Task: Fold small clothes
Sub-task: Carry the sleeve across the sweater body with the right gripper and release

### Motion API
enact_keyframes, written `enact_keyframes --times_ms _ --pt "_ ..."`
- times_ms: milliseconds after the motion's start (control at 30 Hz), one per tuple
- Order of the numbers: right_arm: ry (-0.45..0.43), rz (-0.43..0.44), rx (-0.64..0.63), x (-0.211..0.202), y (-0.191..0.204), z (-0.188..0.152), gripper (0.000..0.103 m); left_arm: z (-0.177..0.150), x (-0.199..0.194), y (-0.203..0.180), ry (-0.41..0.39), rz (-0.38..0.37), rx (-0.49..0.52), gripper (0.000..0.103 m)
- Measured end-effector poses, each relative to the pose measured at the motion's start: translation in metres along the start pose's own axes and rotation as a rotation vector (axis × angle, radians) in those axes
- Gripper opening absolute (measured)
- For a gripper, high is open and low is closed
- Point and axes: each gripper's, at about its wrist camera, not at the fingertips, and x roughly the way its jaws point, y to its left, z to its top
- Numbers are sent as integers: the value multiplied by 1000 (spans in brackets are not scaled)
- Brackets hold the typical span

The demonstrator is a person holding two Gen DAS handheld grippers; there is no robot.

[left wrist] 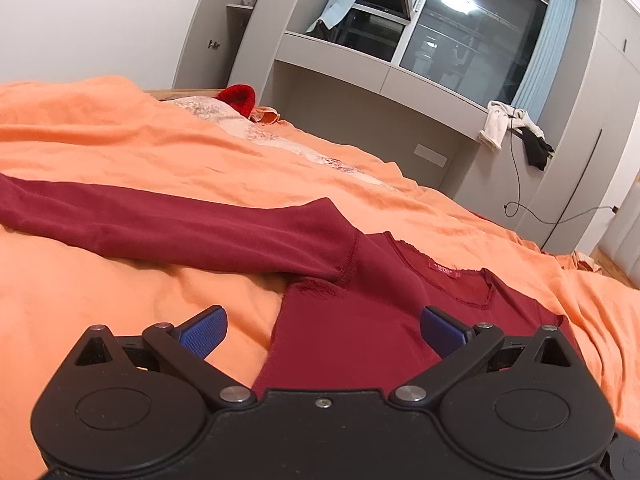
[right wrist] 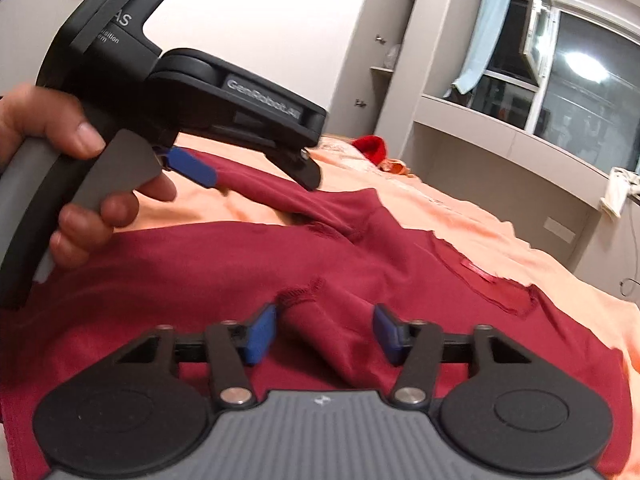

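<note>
A dark red long-sleeved top (left wrist: 360,344) lies on the orange bedspread (left wrist: 120,300). One sleeve (left wrist: 160,220) stretches out to the left, and the neckline with its red label (left wrist: 444,270) points toward the window. My left gripper (left wrist: 322,316) hangs open and wide over the top's shoulder edge with nothing pinched. The right wrist view shows that gripper (right wrist: 262,180) in a person's hand (right wrist: 80,184) above the sleeve. My right gripper (right wrist: 324,332) sits low over the top's body (right wrist: 180,280). A raised fold of red fabric (right wrist: 328,344) lies between its blue pads (right wrist: 260,332), which stand apart from it.
At the bed's far end sit a red knitted thing (left wrist: 238,98) and a pale patterned pillow (left wrist: 208,110). Grey cabinets and a window ledge (left wrist: 360,56) run behind the bed. Clothes (left wrist: 504,122) and a black cable (left wrist: 520,184) hang at the right.
</note>
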Motion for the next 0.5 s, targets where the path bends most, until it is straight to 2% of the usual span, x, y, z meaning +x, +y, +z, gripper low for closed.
enact_keyframes --times_ms 33,167,300,367,433,500 --pt "12 12 -12 0 3 0 8 -1 0 0 0 2 6 102" --pt "69 49 -79 -7 13 -5 8 -1 1 1 10 1 7 102" --pt "113 81 -159 -20 30 -14 13 -1 1 4 17 9 4 102" --pt "118 108 -143 -23 30 -16 14 -2 3 5 29 16 6 102" --pt "118 149 -87 -26 24 -16 22 -3 4 4 40 16 11 102" --pt "103 161 -29 -28 19 -15 50 -4 4 2 45 11 27 102"
